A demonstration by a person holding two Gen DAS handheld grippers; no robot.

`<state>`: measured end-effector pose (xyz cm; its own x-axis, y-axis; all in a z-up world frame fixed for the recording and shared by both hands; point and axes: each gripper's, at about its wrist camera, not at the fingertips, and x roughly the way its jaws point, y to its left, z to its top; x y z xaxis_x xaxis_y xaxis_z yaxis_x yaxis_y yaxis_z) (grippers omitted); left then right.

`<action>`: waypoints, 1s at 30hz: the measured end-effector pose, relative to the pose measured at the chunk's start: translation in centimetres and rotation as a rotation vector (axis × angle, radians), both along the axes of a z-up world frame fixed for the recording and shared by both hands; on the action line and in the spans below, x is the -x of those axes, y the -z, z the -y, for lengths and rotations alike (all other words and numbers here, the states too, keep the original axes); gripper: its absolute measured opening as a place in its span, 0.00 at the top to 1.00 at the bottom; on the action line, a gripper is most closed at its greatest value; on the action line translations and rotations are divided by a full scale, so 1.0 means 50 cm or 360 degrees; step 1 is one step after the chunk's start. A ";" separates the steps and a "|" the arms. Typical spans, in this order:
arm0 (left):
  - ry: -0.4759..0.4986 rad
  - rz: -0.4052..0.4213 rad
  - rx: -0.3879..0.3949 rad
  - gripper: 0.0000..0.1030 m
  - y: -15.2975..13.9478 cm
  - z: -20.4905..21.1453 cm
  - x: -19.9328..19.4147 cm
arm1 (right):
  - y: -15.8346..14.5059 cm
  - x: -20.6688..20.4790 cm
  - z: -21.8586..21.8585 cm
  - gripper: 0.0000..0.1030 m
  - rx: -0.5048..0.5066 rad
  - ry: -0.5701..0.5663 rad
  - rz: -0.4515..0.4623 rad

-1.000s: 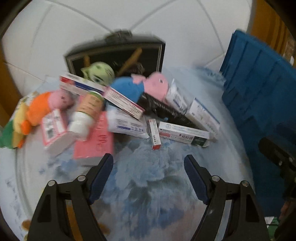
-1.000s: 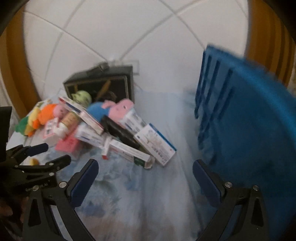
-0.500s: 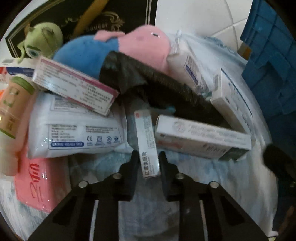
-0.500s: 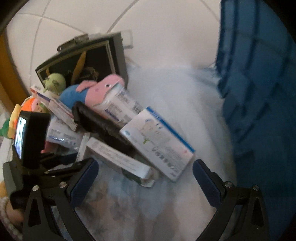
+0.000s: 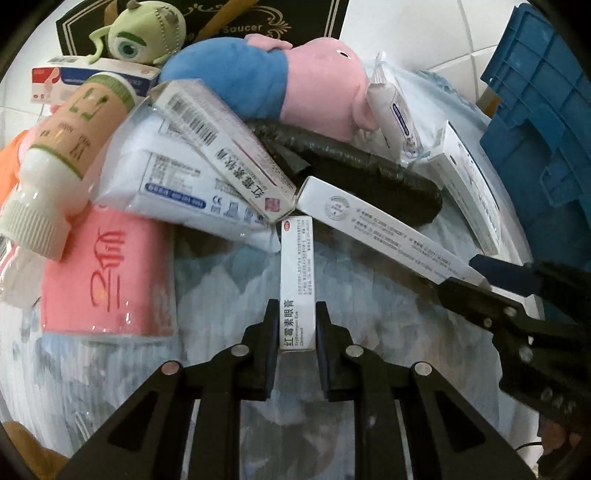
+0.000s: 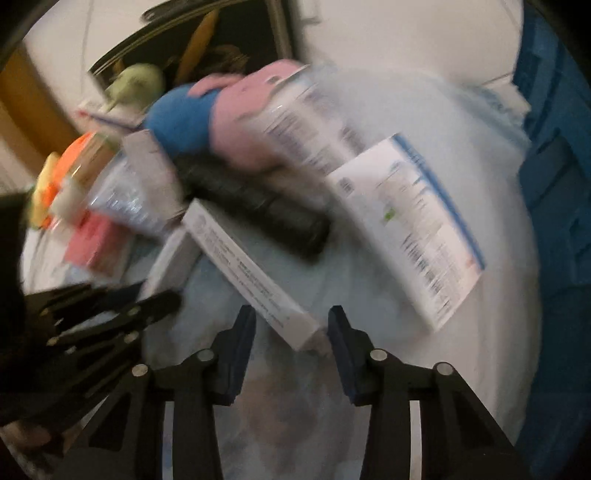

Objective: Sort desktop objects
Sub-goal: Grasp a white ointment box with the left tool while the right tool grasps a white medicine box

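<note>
A heap of boxes, packets and plush toys lies on a pale blue cloth [image 5: 229,295]. My left gripper [image 5: 295,310] is shut on the near end of a small white ointment box [image 5: 297,258], which points away from me. In the right wrist view, which is blurred, my right gripper [image 6: 291,317] straddles the near end of a long white box [image 6: 251,273]. Its jaws are closing, with a gap still showing on the left side. The left wrist view shows the same long box [image 5: 388,236] running to the right gripper [image 5: 480,277].
A pink-and-blue plush [image 5: 280,70], a green one-eyed plush [image 5: 147,33], a bottle [image 5: 66,147], a pink packet [image 5: 107,273] and a black roll [image 5: 354,162] crowd the heap. A blue crate [image 5: 546,129] stands at the right. A blue-striped white box [image 6: 410,229] lies nearby.
Both grippers have dropped close to the heap. The left one went from open to shut on the small box. The right one's jaws narrowed around the long box's end.
</note>
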<state>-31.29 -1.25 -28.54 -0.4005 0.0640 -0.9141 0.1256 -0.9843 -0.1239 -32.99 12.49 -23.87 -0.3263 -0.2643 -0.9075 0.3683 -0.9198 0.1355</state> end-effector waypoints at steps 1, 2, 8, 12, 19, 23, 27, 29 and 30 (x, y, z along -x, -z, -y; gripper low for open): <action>-0.0004 0.0001 -0.0003 0.83 0.000 0.001 -0.002 | -0.005 -0.006 0.007 0.54 -0.0024 -0.0014 -0.0023; -0.0003 0.0001 -0.0004 0.83 0.001 -0.001 0.000 | -0.011 -0.009 0.012 0.47 -0.0043 -0.0026 -0.0052; 0.0002 -0.0015 0.0009 0.83 -0.009 0.006 -0.005 | -0.002 0.018 0.048 0.30 -0.0113 -0.0076 -0.0087; 0.0010 -0.0003 0.0005 0.83 -0.011 0.003 -0.004 | 0.026 0.023 0.056 0.58 -0.0177 -0.0045 -0.0064; 0.0041 -0.0070 0.0043 0.83 -0.074 -0.006 -0.055 | -0.030 -0.029 0.069 0.72 -0.0071 -0.0062 -0.0089; 0.0035 -0.0162 0.0076 0.83 -0.139 -0.015 -0.103 | -0.099 -0.092 0.067 0.80 -0.0011 -0.0071 -0.0165; 0.0047 -0.0267 0.0129 0.83 -0.204 -0.034 -0.156 | -0.162 -0.151 0.046 0.80 0.0027 -0.0094 -0.0256; 0.0052 -0.0328 0.0149 0.83 -0.236 -0.052 -0.189 | -0.190 -0.180 0.043 0.80 0.0041 -0.0111 -0.0295; 0.0054 -0.0352 0.0153 0.83 -0.249 -0.057 -0.201 | -0.208 -0.204 0.042 0.80 0.0050 -0.0122 -0.0323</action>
<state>-21.23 1.59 -16.08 -0.5909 -0.0020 -0.8068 0.0722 -0.9961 -0.0505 -22.79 10.38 -13.45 -0.4792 -0.3222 -0.8164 0.4594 -0.8847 0.0795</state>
